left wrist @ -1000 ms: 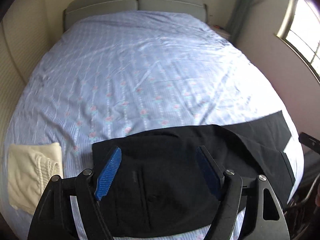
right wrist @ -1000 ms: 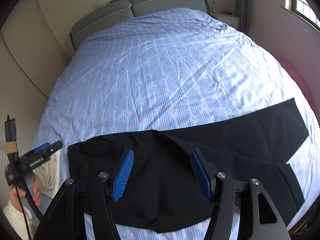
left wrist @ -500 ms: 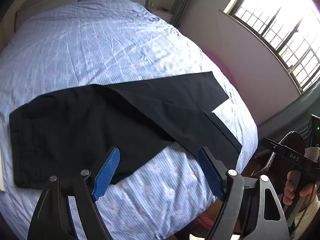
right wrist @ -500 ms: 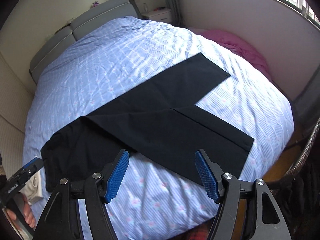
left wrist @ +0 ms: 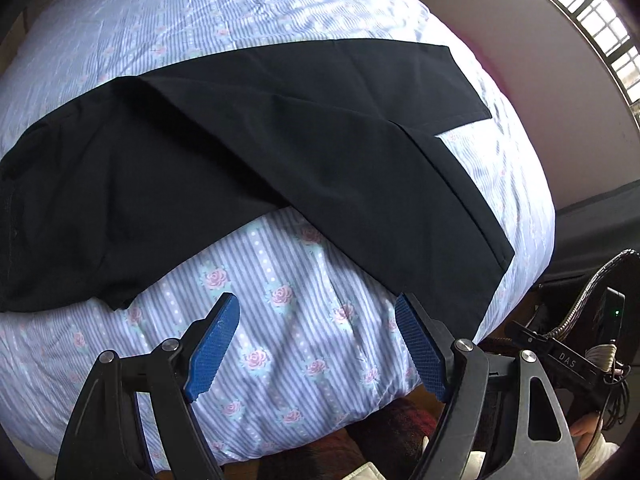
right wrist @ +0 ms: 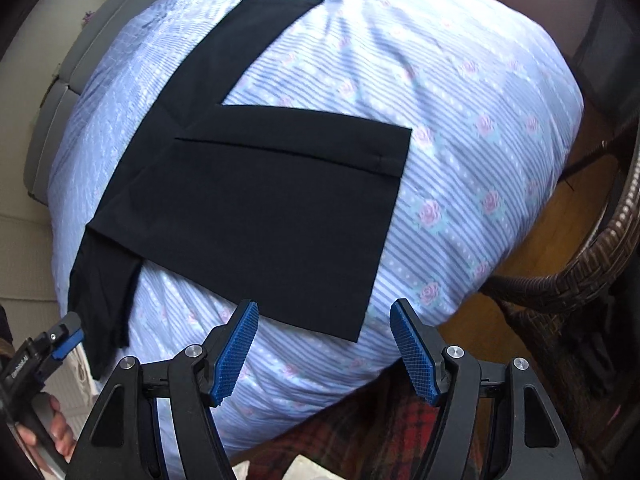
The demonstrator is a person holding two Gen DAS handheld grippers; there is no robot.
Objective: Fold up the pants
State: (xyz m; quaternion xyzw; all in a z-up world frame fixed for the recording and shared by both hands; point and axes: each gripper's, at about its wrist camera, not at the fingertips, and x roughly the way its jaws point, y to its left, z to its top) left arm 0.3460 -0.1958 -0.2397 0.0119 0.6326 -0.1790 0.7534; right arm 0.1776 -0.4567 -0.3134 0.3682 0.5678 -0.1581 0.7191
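Black pants lie spread flat on the bed, legs splayed in a V toward the right. My left gripper is open and empty, just short of the near leg's lower edge. In the right wrist view the near leg's hem end lies closest and the far leg runs away behind it. My right gripper is open and empty, just short of the hem's near corner. The left gripper also shows at the right wrist view's left edge.
The bed has a blue striped floral sheet and a grey headboard. A brown wicker chair stands on the wooden floor at the bed's corner. A wall with a barred window is to the right.
Both grippers have swung right along the pants, from the waist area toward the leg ends, and moved closer to the bed. Both stay open and empty.
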